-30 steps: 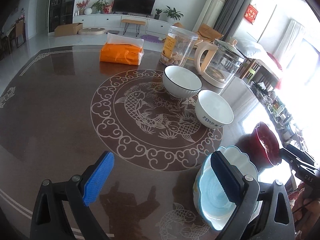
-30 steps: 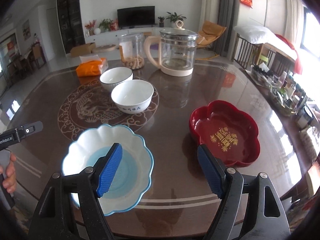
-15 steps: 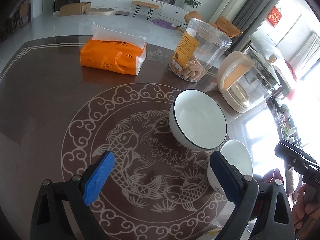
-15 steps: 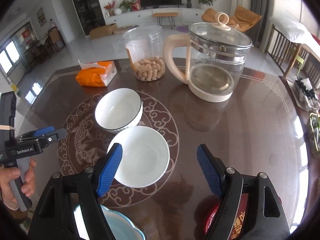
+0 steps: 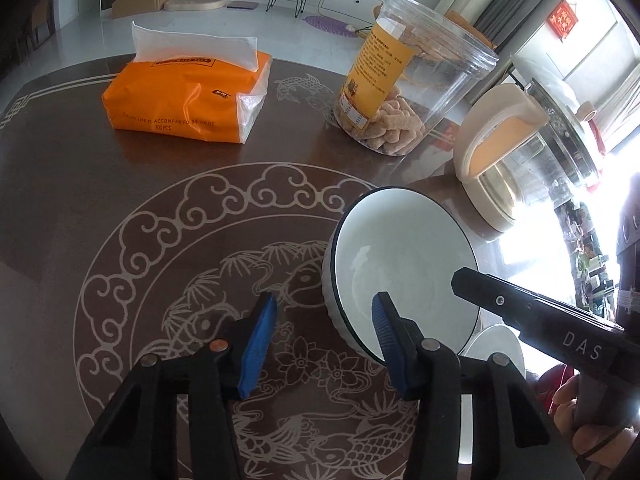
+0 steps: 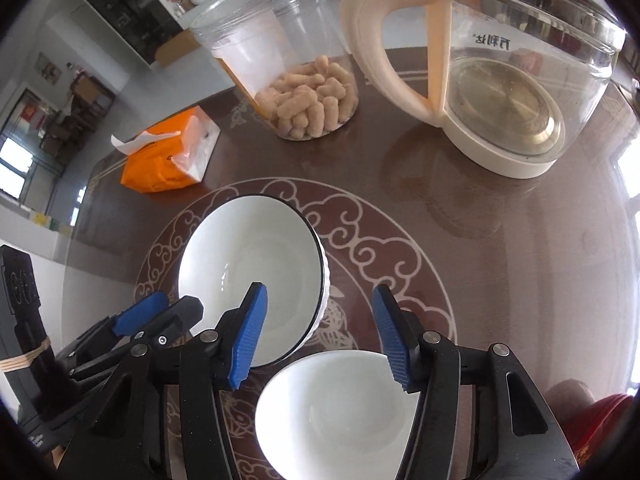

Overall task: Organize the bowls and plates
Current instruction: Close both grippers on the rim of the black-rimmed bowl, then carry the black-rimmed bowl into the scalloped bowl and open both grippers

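A white bowl with a dark rim (image 5: 404, 264) (image 6: 248, 264) stands on the brown table's round pattern. My left gripper (image 5: 324, 340) is open, its right pad at the bowl's near rim, its left pad outside the bowl. A plain white bowl (image 6: 332, 408) (image 5: 496, 348) sits just nearer. My right gripper (image 6: 320, 336) is open above the gap between the two bowls, holding nothing. A red plate (image 6: 600, 420) shows at the right edge. The left gripper also appears in the right wrist view (image 6: 136, 320).
An orange tissue pack (image 5: 188, 92) (image 6: 168, 156), a clear jar of snacks (image 5: 404, 92) (image 6: 296, 72) and a glass kettle with a cream handle (image 5: 528, 156) (image 6: 492, 80) stand at the back of the table (image 5: 80, 220).
Both grippers moved forward over the table towards the two white bowls and narrowed their opening. The blue-white plate has dropped out of view.
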`<state>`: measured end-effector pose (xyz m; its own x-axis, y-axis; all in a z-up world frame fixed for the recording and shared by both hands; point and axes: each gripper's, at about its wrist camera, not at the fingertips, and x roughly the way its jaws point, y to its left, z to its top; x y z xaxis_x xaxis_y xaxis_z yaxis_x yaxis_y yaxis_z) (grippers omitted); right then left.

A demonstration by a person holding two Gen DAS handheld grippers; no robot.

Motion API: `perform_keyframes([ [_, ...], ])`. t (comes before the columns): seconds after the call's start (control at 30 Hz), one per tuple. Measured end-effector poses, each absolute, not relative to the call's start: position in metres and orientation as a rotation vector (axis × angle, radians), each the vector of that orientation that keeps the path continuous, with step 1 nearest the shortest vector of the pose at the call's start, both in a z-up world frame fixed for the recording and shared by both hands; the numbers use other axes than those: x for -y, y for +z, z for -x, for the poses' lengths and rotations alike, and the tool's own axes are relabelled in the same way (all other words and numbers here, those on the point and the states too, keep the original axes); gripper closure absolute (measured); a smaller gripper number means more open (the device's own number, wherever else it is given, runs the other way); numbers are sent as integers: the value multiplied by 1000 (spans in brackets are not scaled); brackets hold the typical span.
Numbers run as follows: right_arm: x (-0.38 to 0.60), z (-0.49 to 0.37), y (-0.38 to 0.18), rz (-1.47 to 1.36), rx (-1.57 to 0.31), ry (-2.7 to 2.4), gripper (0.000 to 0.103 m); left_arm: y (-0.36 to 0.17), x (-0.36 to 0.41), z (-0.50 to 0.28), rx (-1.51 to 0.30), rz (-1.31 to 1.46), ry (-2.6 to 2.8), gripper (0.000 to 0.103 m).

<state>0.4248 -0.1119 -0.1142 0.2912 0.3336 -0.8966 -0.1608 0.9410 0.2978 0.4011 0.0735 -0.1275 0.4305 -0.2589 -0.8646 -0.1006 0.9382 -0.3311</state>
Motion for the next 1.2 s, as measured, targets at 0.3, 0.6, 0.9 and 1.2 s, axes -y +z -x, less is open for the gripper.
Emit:
perform_keyframes([
  [0.3,104,-437,-130,-140,-1247,330,91,-126,-60,-408,-1093,287,-128,86],
  [0.6,117,-403,-88,-152,-1138,353,91,-69,-51,-364,-967,245,-193,86],
  [0.9,142,-308,-23,-203,-1037,360,91,-12,-35,-265,-881,198,-276,86],
  [1.2,173,-179,-33,-234,-1084,279,89,-48,-5,-158,-954,190,-361,86],
])
